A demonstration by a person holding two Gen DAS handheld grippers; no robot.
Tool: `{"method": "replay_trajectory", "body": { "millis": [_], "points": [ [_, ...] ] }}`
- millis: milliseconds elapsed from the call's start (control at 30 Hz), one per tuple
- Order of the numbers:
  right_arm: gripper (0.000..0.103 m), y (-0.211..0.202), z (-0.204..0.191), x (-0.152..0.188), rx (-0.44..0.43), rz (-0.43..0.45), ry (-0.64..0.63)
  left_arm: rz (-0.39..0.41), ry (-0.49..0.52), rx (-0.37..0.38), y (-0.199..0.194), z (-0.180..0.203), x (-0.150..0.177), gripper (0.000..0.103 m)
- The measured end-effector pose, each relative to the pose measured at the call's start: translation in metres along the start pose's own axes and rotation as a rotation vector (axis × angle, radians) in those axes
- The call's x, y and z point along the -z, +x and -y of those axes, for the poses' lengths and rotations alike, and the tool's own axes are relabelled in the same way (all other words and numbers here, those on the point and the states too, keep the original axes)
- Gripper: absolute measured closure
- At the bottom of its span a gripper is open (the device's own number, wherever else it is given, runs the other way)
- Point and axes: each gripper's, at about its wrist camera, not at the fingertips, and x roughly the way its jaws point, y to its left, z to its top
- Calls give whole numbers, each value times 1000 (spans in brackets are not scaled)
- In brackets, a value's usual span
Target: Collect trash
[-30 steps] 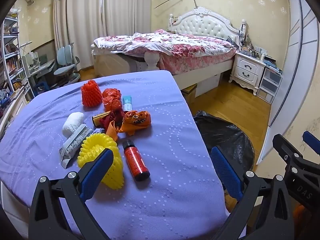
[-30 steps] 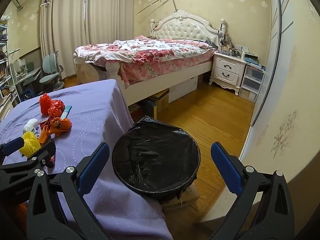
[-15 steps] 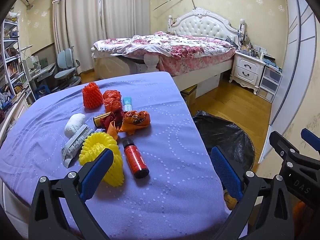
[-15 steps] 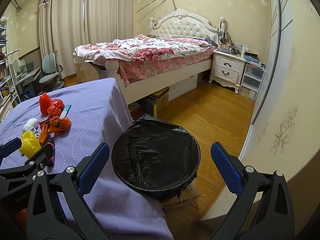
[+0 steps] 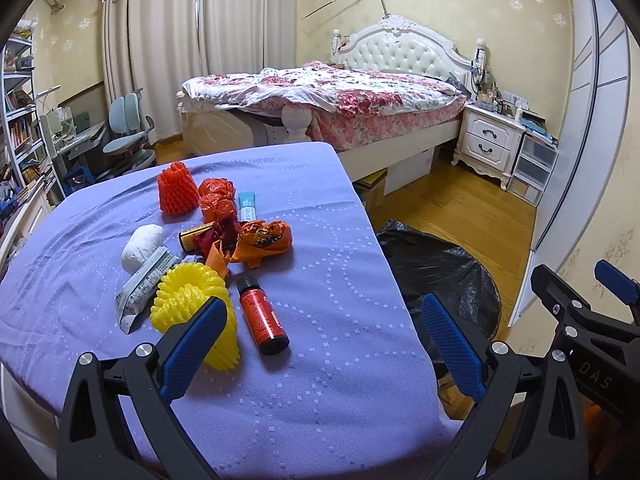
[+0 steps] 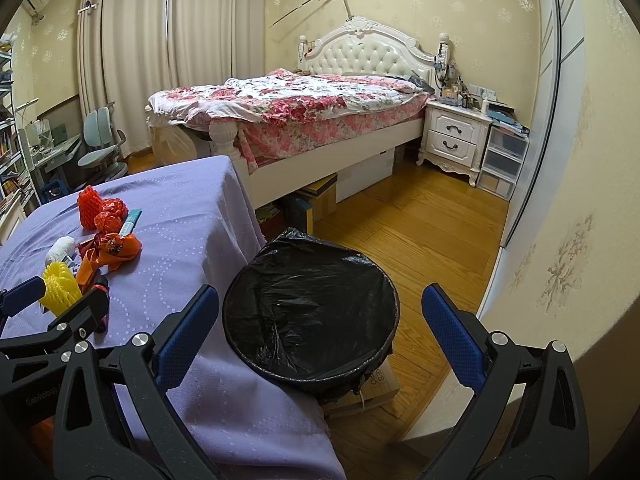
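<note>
Trash lies in a heap on the purple-covered table (image 5: pixel 320 240): a yellow foam net (image 5: pixel 192 304), a red bottle (image 5: pixel 262 316), an orange crumpled bag (image 5: pixel 264 238), a red foam net (image 5: pixel 176 190), a white wad (image 5: pixel 142 242) and a printed wrapper (image 5: pixel 146 284). My left gripper (image 5: pixel 324 332) hovers open over the table's near side, empty, its left finger beside the yellow net. My right gripper (image 6: pixel 320 332) is open and empty above the black-lined trash bin (image 6: pixel 310 312), which stands by the table's right edge.
A bed (image 6: pixel 304 108) with a floral quilt fills the back of the room. A white nightstand (image 6: pixel 454 138) and plastic drawers (image 6: pixel 502 160) stand to its right. A desk chair (image 5: pixel 128 136) and shelves (image 5: pixel 20 120) are at the left. Wood floor (image 6: pixel 420 224) spreads beyond the bin.
Both grippers have risen and pulled back slightly, so the table and bin look a little farther away. Nothing was picked up; the jaws stay open.
</note>
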Motion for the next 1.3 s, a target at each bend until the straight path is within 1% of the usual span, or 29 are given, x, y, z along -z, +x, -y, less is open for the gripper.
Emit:
{"method": "replay_trajectory", "body": {
  "millis": [33,67,500,867,1300],
  "points": [
    [4,0,0,0,0,0,1,1,2,0,-1,0,0,6],
    [4,0,0,0,0,0,1,5,10,-5,8,2,-3,6],
    [4,0,0,0,-1,0,1,7,12,-3,6,7,-4,6],
    [4,0,1,0,0,-1,2,-7,17,3,9,5,-6,6],
    [4,0,1,1,-1,-4,5,2,29,-3,10,3,-3,6]
  ]
}}
